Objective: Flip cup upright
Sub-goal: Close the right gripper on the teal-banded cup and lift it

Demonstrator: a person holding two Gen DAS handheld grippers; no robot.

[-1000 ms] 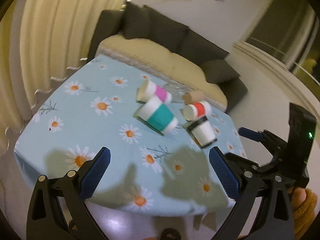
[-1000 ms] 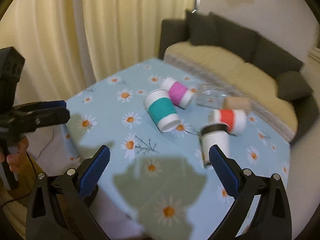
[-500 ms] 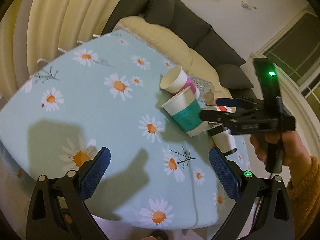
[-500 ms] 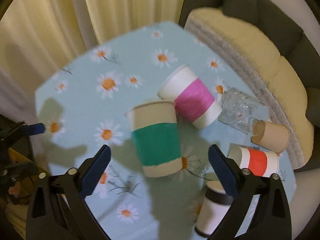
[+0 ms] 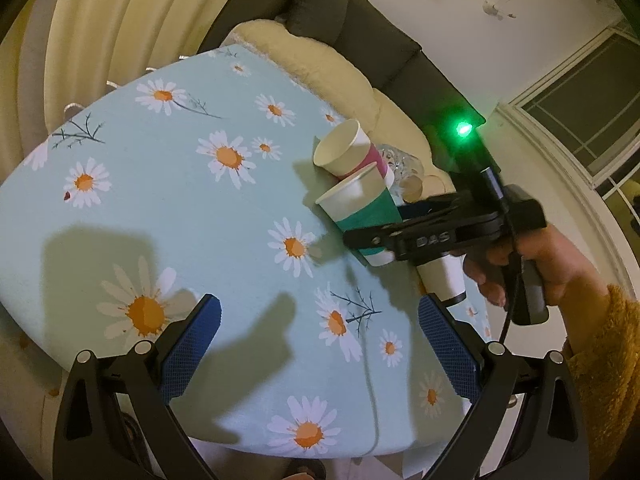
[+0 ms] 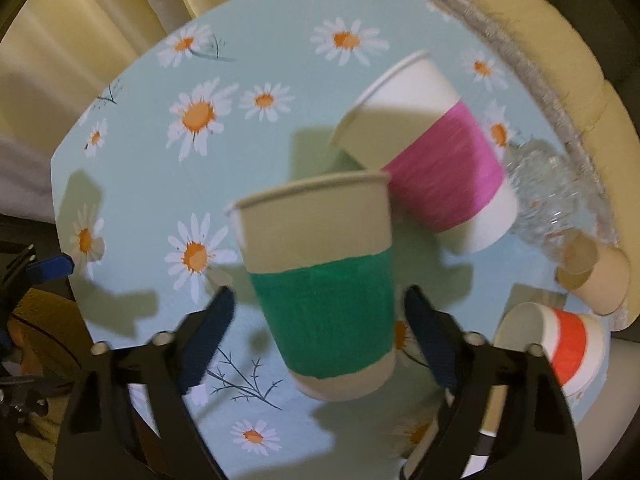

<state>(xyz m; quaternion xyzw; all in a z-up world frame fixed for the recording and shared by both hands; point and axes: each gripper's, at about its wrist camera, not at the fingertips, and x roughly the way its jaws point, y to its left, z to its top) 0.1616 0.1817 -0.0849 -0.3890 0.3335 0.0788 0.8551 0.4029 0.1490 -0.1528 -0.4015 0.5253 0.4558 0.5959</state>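
Note:
A paper cup with a green band (image 6: 324, 284) lies on its side on the daisy tablecloth (image 6: 248, 40), its mouth toward the far left. My right gripper (image 6: 320, 320) is open, its blue pads on either side of the cup's green band without touching. In the left wrist view the right gripper (image 5: 384, 228) hangs over the green cup (image 5: 360, 204). A pink-banded cup (image 6: 432, 152) lies on its side just behind, touching the green one. My left gripper (image 5: 320, 336) is open and empty above the table's near edge.
A red-banded cup (image 6: 560, 344), a small brown cup (image 6: 596, 276) and a clear glass (image 6: 548, 184) lie at the right. A black-banded cup (image 5: 440, 276) lies behind the right gripper. A sofa (image 5: 360, 52) and curtains (image 5: 100, 20) stand behind the table.
My right gripper has moved down and in over the green cup, which now sits between its open fingers. My left gripper has shifted slightly nearer the table.

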